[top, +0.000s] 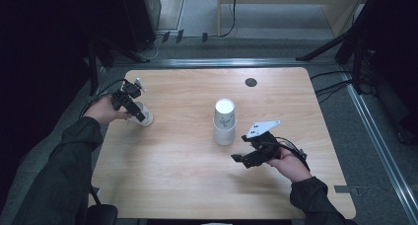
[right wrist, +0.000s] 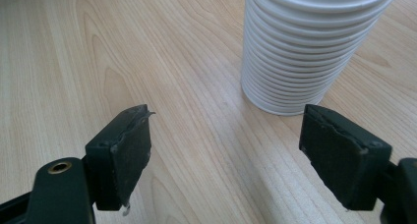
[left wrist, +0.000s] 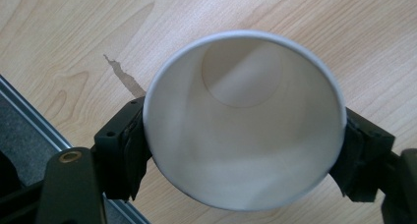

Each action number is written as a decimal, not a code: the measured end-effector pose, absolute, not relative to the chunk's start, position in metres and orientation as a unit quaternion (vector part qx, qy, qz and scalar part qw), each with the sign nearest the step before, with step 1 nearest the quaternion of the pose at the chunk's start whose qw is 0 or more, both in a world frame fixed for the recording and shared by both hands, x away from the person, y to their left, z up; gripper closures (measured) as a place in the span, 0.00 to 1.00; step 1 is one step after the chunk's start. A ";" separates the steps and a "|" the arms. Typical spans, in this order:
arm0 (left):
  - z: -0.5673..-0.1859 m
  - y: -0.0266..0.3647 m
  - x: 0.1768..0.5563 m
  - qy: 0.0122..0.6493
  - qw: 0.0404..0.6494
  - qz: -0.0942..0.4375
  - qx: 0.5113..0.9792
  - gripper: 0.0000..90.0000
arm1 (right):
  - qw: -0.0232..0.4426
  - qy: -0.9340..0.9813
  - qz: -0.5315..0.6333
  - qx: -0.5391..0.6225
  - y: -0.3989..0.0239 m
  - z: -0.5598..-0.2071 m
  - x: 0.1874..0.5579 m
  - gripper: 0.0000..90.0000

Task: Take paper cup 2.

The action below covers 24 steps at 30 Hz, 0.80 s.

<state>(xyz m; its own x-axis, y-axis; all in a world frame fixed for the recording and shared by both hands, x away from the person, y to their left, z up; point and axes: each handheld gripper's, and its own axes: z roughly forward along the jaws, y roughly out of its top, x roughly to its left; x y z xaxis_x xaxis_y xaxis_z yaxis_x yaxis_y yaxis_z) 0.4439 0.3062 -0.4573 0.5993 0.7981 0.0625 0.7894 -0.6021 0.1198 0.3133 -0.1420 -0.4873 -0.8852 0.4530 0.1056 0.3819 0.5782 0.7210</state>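
A: High view first: we have the left tool (top: 132,102) at the counter's (top: 187,185) left edge, around a single paper cup (top: 144,115) standing upright there. The stack of cups (top: 225,122) stands mid-counter, and our right tool (top: 249,153) sits just beside it, to its right and nearer us.

B: Left gripper view: we look straight down into the cup (left wrist: 243,118). It's empty, its axis upright, with a jaw at each side of the rim. We can't tell whether the pads press on it or have let go.

A: Right gripper view: our jaws stand wide apart, nothing between them. The stack (right wrist: 305,47) lies ahead and to the right, nested and empty on top.

B: So the right hand is nearer the stack.
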 end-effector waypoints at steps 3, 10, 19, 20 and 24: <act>-0.458 0.304 0.444 0.443 0.040 0.056 0.894 0.21 | 0.046 0.887 0.395 0.235 -0.142 -0.487 0.313 0.22; -0.460 0.301 0.446 0.444 0.044 0.051 0.893 0.16 | 0.045 0.887 0.394 0.235 -0.142 -0.487 0.313 0.22; -0.454 0.304 0.443 0.451 0.074 0.035 0.889 0.13 | 0.049 0.888 0.395 0.230 -0.143 -0.486 0.314 0.22; -0.453 0.305 0.443 0.452 0.079 0.035 0.888 0.13 | 0.050 0.888 0.396 0.230 -0.143 -0.486 0.314 0.22; -0.445 0.311 0.439 0.458 0.095 0.041 0.883 0.13 | 0.048 0.888 0.396 0.230 -0.145 -0.486 0.315 0.23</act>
